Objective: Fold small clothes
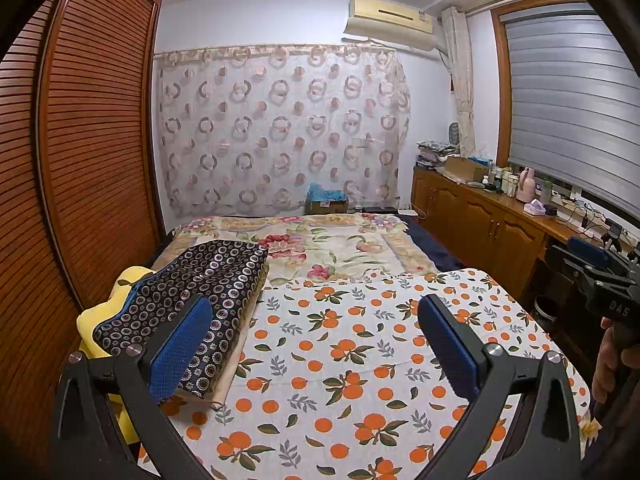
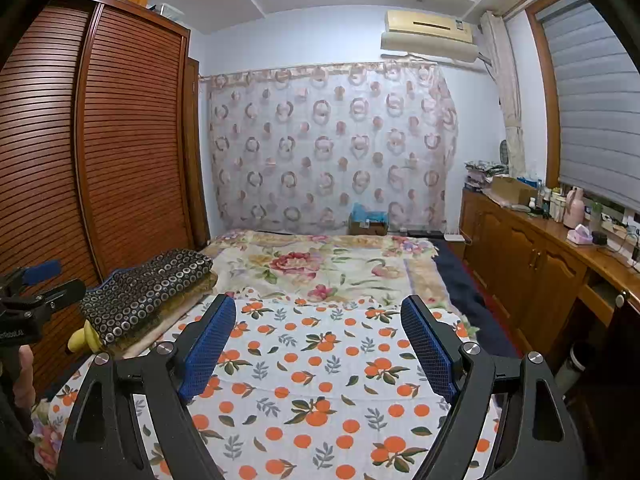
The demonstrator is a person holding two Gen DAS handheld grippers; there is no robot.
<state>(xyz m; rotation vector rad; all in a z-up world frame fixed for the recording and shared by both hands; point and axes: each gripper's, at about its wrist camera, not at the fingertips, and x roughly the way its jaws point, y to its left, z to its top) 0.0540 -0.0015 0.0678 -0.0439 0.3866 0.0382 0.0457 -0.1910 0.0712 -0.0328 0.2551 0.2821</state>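
Left gripper [image 1: 316,336] spread wide, empty, hovering over the orange-print cloth [image 1: 360,360] on the bed [image 1: 340,244]. Right gripper [image 2: 318,344] likewise wide open, gripping nothing, poised above the same cloth. No small garment plainly laid out for folding; only a folded dark circle-print bundle [image 1: 200,284] beside the cloth, near the louvred wardrobe [image 1: 92,128]. Probably a start or a pause between pieces. Next: fetch a garment, spread it flat, then pinch two corners.
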